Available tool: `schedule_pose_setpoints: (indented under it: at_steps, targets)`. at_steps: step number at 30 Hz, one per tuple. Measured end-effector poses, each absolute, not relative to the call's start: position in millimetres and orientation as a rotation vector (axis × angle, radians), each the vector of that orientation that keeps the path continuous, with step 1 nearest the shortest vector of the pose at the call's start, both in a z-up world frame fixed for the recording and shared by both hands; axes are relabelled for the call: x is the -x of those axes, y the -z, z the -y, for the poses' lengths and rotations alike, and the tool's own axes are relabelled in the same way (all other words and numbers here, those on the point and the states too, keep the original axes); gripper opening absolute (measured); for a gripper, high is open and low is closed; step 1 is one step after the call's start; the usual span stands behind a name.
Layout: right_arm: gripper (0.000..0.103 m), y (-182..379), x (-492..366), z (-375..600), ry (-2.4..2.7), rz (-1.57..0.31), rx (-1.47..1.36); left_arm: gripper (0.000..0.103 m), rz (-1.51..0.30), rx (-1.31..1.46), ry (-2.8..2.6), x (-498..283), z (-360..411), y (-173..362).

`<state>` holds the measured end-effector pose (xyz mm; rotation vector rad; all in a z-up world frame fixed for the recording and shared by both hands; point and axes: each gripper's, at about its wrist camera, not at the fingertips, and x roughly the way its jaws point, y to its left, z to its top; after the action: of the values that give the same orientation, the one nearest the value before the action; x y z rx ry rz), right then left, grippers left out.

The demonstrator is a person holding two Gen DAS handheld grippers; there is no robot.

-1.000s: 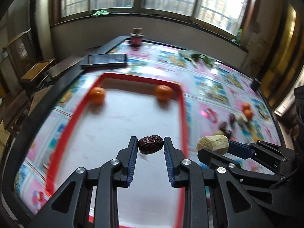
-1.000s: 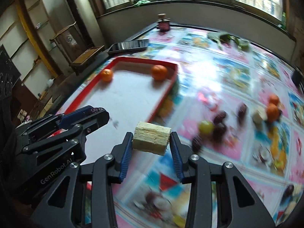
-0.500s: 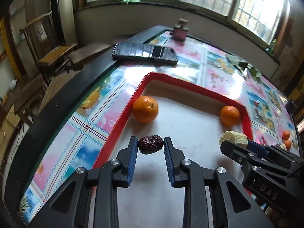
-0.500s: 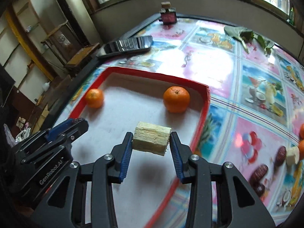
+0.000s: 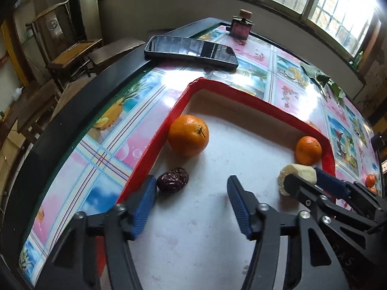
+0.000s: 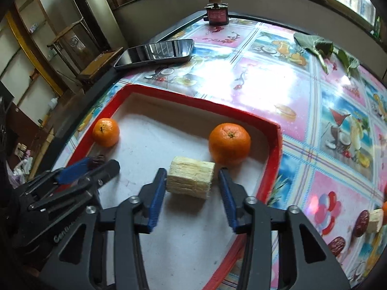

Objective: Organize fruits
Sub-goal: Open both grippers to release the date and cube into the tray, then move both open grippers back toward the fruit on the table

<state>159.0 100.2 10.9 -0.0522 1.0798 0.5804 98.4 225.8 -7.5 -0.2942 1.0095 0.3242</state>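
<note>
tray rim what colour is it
Red, around a white floor. The tray rim shows best in the right wrist view.

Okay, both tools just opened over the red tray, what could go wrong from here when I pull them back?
1. The red date lies against the left tool's left finger by the tray's red rim; withdrawing could drag or roll it.
2. The sugarcane chunk sits between the right tool's open fingers, close to an orange; a sideways pull might knock it into the orange.

Each gripper, left gripper (image 5: 191, 194) and right gripper (image 6: 192, 183), has matte black angular linkage arms, silver screws, ribbed blue pads and faint embossed lettering.
</note>
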Motion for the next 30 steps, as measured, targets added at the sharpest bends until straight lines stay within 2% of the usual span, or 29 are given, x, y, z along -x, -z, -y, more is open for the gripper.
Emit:
schedule_pose_setpoints:
  at_steps: [7,18,30]
  targets:
    - [0.053,-28.9,-148.8,-88.1,-0.559,-1.020,0.086,0.078,-0.999,0.258,-0.344,-90.6,-216.9,-4.3]
    - [0.055,-49.2,-117.6,-55.4,-0.547,-0.985,0.051,0.078,-0.964,0.216,-0.341,-67.9,-197.4,-23.5]
    - [0.058,-52.6,-86.3,15.4,-0.510,-0.976,-0.013,0.078,-0.970,0.129,-0.229,-56.9,-127.0,-29.8]
